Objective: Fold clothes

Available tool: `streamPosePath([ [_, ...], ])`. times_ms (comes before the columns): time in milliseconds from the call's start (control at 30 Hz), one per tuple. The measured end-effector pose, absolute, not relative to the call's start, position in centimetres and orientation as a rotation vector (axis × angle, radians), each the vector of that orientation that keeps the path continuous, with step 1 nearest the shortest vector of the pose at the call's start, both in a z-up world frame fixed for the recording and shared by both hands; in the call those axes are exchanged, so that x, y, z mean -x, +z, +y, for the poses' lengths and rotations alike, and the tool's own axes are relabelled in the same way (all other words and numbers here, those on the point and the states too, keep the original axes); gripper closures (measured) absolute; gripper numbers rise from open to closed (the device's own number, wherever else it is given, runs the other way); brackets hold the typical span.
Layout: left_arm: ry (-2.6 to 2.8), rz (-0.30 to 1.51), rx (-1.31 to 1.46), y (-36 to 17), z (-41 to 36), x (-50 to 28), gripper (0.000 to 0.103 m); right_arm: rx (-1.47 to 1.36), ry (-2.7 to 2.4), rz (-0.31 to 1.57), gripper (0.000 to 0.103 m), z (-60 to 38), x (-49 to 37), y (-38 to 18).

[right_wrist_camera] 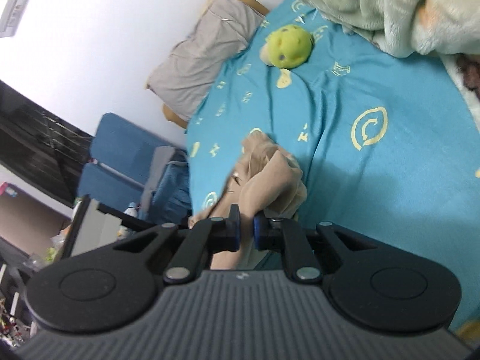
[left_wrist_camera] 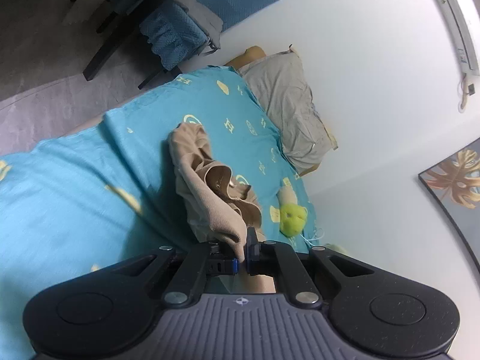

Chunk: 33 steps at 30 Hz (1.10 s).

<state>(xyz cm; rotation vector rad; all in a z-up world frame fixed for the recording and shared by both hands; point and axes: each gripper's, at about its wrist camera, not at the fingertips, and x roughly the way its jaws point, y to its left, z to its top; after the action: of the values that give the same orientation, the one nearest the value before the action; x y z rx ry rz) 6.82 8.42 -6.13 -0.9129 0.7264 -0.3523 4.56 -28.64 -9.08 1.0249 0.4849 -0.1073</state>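
The left gripper (left_wrist_camera: 243,255) had its jaws pinched on a fold of the beige ribbed knit garment (left_wrist_camera: 207,186), and the right gripper (right_wrist_camera: 246,232) clamped another bunch of it. The garment hung crumpled (partly lifted) over the middle of the turquoise bedsheet with pale yellow motifs (left_wrist_camera: 75,198). A yellow-green plush toy (right_wrist_camera: 288,46) lay nearer the head edge, beside a grey pillow (left_wrist_camera: 288,105).

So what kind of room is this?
Most likely a bedroom. There is a bed with a blue sheet, a grey pillow by the wall, and a yellow-green soft toy lying on the sheet.
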Motion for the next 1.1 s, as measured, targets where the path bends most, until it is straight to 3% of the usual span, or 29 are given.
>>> streamPosePath([
  [333, -0.328, 0.753, 0.948, -3.3, 11.3, 5.5, 0.098, -1.028, -0.088, 0.483, 0.092, -27.2, 7.3, -6.8],
  [467, -0.3, 0.738, 0.925, -2.3, 11.1, 6.8, 0.098, -0.997, -0.088, 0.485, 0.091, -26.9, 8.3, -5.9],
  [867, -0.167, 0.803, 0.739, -1.0, 8.1, -7.2, 0.096, -0.966, -0.098, 0.573, 0.091, -27.1, -5.4, -6.0],
  [1100, -0.157, 0.795, 0.525, -5.7, 6.1, -16.6, 0.095, -0.894, -0.068, 0.639, 0.091, -27.6, -14.6, -10.5],
])
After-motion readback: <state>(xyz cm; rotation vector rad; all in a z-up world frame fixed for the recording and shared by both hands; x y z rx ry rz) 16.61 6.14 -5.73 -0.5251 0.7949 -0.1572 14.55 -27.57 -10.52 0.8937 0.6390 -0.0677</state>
